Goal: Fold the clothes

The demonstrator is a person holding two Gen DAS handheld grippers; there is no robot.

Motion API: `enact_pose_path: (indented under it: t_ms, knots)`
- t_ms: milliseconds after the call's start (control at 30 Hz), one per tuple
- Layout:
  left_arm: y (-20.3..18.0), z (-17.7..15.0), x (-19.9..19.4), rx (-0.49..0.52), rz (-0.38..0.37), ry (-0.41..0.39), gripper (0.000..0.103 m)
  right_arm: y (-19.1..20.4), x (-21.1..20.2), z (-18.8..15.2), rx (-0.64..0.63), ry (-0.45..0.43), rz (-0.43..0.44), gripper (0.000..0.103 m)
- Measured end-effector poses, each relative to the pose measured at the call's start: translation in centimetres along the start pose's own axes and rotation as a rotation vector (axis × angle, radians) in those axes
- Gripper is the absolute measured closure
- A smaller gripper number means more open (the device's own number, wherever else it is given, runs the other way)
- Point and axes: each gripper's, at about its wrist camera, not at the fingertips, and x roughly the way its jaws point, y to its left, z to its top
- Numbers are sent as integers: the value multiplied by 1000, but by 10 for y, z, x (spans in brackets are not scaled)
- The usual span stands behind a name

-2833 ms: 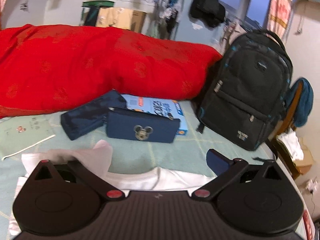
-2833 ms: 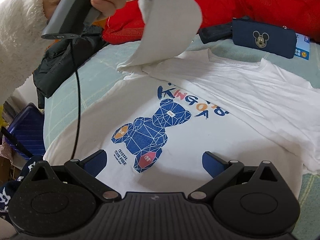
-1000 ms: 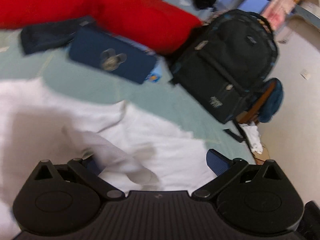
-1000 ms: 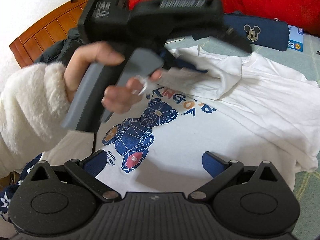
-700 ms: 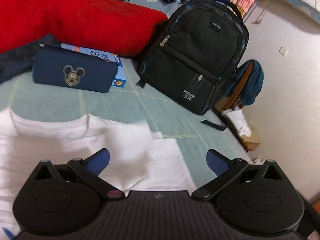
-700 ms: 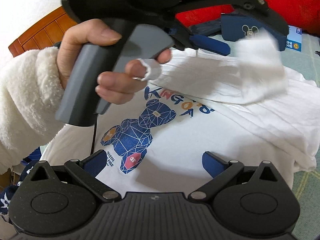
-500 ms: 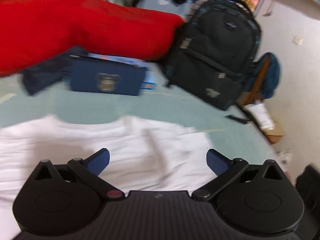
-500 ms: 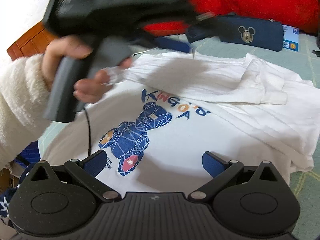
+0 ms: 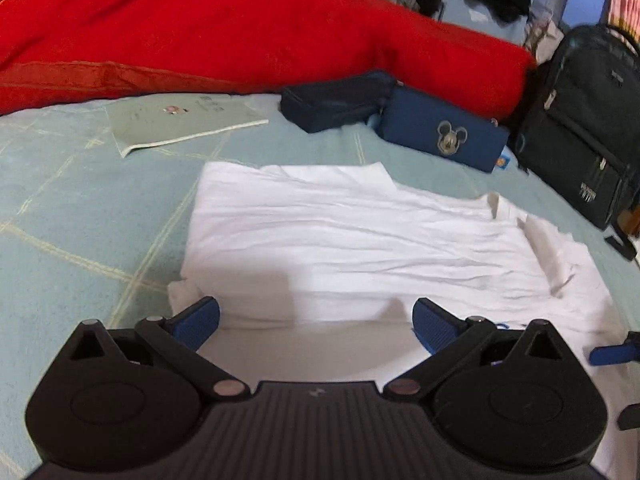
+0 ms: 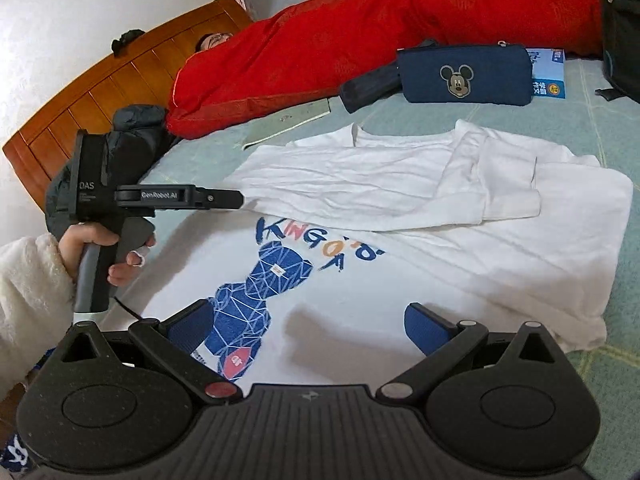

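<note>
In the left wrist view, the left gripper (image 9: 316, 322) is held spread and empty over the white T-shirt (image 9: 360, 232) laid on the bed (image 9: 80, 216). In the right wrist view, the right gripper (image 10: 306, 330) is likewise spread above the shirt's bear print (image 10: 256, 292), near the bed's edge

Surface is a bed (image 10: 592, 96) with a pale green checked sheet. Lying on it: white T-shirt (image 10: 460, 256) spread flat with one side folded over, red quilt (image 9: 240, 36) along the far edge, thin green booklet (image 9: 180, 122), dark pouch (image 9: 336, 100), navy Mickey case (image 10: 464, 74), black backpack (image 9: 588, 128) at the corner.
</note>
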Motion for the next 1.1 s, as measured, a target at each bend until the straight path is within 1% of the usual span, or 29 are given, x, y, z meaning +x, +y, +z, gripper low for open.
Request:
enact_pose_path:
  t_ms: [33,100,200,267,333,400,433,533,567,600,667,767,800,833,867,933,1000,1100]
  knots:
    - [-1,-2,-7,10,-3,-19,1,-1,2,0,-2,2,-3,0]
    - [-11,-10,-23,55,42,-26,1,-6,3,0,4,-1,-4,0]
    - [-24,-31,-46,157,91,-13,1,-17,7,2,26,-23,40,0]
    - [-30,-45,-61,216,121,-7,1,-28,10,5,72,-41,89,0]
    - [-33,-60,-75,249,135,-39,1,-41,6,8,152,-74,110,4]
    - [-34,-69,-82,247,121,-53,1,-49,-5,13,205,-115,86,14]
    - [-35,-73,-85,245,111,-58,1,-53,-10,15,232,-136,73,15]
    - [-43,-80,-87,283,90,-65,1,-61,-28,24,285,-182,-21,26]
    - [-46,-81,-88,290,82,-72,1,-65,-34,27,307,-195,-48,32]
    - [-49,-81,-89,297,73,-80,1,-71,-38,29,344,-211,-62,36]
    - [-55,-82,-91,302,42,-94,1,-90,-43,30,452,-244,-53,40]
    - [-60,-84,-97,303,-14,-111,1,-109,-29,26,587,-227,-45,45]
    - [-62,-86,-99,308,-26,-117,1,-112,-22,25,614,-215,-65,45]
    - [-62,-87,-100,314,-31,-121,1,-113,-16,23,635,-213,-90,49]
    - [-62,-89,-102,317,-31,-125,1,-112,-11,23,651,-226,-108,52]
    - [-60,-91,-104,320,-32,-130,1,-111,-4,23,664,-261,-166,62]
    - [-57,-94,-107,319,-38,-133,1,-109,2,22,669,-291,-227,83]
    - [-53,-97,-112,322,-54,-145,1,-97,2,21,642,-310,-278,88]
